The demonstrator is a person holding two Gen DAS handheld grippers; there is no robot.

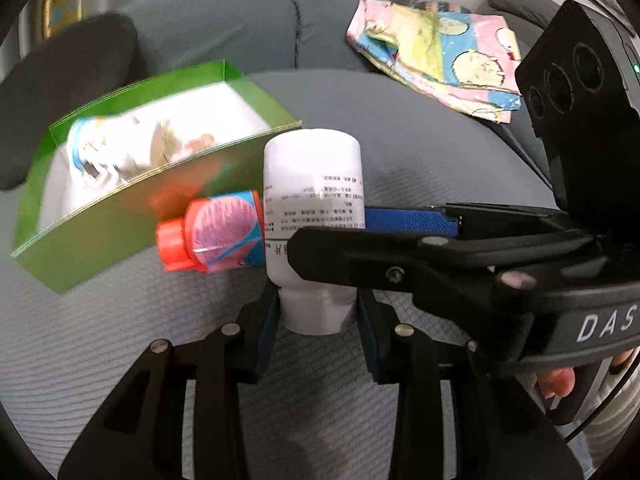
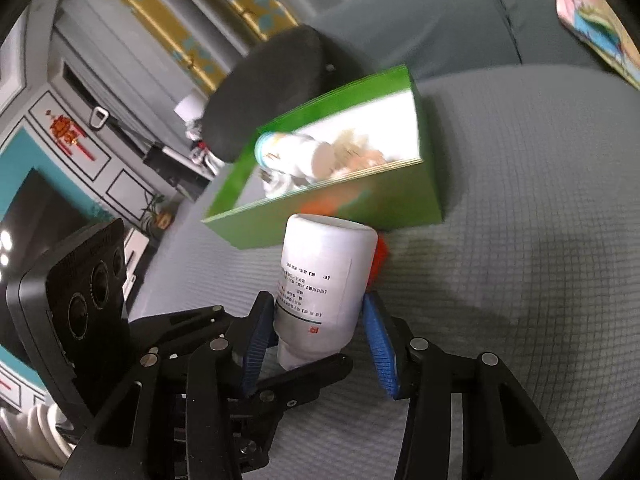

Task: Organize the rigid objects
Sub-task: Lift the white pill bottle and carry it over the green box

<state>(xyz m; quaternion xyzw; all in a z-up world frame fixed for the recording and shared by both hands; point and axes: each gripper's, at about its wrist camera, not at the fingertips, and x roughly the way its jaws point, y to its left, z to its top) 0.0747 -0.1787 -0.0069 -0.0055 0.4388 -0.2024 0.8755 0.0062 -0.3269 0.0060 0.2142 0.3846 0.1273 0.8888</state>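
Observation:
A white pill bottle (image 1: 314,184) (image 2: 324,276) hangs above the grey sofa seat, cap towards me. My left gripper (image 1: 318,320) is shut on its cap, with a blue pad on each side. My right gripper (image 1: 328,236) (image 2: 316,300) reaches in from the right and is shut on the bottle's body. One finger (image 2: 312,372) of the left gripper shows under the cap. A pink bottle with an orange cap (image 1: 216,240) (image 2: 382,254) lies just beside the white one. Behind both stands an open green box (image 1: 100,240) (image 2: 340,208) holding another white bottle and small items.
A patterned pink and blue cloth (image 1: 432,52) lies at the back right of the seat. A dark cushion (image 1: 68,92) (image 2: 272,88) sits behind the box. A hand (image 1: 556,380) holds the right gripper. A TV cabinet (image 2: 48,184) stands beyond the sofa.

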